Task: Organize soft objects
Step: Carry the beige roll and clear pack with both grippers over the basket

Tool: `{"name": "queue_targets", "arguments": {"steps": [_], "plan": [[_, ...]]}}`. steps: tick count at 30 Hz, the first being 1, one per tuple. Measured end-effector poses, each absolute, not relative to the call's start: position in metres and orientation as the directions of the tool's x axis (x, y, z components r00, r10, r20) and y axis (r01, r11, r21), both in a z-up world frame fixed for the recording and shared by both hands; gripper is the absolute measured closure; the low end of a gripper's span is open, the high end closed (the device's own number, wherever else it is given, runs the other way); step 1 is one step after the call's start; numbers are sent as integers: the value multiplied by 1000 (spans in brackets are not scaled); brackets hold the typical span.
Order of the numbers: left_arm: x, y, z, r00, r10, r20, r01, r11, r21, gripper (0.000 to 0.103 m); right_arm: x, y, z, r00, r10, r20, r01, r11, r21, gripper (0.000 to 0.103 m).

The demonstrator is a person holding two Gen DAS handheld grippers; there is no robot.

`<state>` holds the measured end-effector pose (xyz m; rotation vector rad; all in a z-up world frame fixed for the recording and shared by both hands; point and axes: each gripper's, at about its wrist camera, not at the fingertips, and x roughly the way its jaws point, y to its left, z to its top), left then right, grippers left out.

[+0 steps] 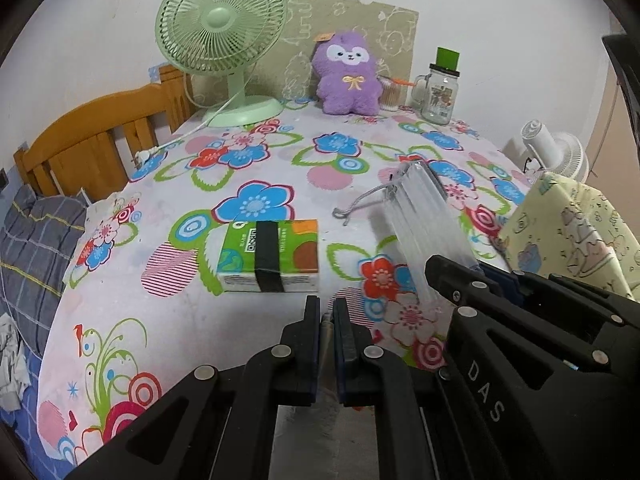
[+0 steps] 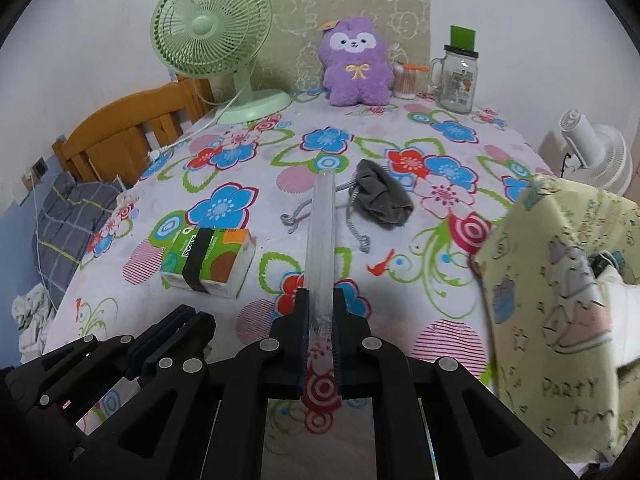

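Observation:
My right gripper [image 2: 320, 300] is shut on the near end of a clear plastic pack [image 2: 320, 232]. The pack stands on edge and reaches out over the floral tablecloth [image 2: 400, 292]. In the left wrist view the same pack [image 1: 424, 220] slants up from the right gripper [image 1: 444, 276]. Behind it lies a grey drawstring pouch [image 2: 380, 196]; the left wrist view shows only its cord [image 1: 360, 204]. A green and orange tissue pack [image 1: 272, 256] with a black band lies ahead of my left gripper [image 1: 327, 308]. That gripper is shut, and I make out nothing between its fingers. A purple plush toy [image 1: 348, 76] sits at the back.
A green desk fan [image 1: 220, 52] stands at the back left, its cord trailing over the cloth. A glass jar [image 1: 440, 92] is beside the plush. A yellow patterned bag [image 2: 552, 300] rises at the right edge. A wooden bed frame [image 1: 92, 140] lies left, a white fan [image 2: 588, 152] right.

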<state>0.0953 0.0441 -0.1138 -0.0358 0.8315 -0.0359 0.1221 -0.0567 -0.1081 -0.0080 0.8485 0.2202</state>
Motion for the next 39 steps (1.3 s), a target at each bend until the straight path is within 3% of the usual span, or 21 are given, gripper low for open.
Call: {"name": "queue_targets", "arguments": {"steps": [39], "plan": [[62,-34,-39,761,-112,-639,132,991,-17,100,77,-138,-27,757,121,-643,-99,993,71,91]]}}
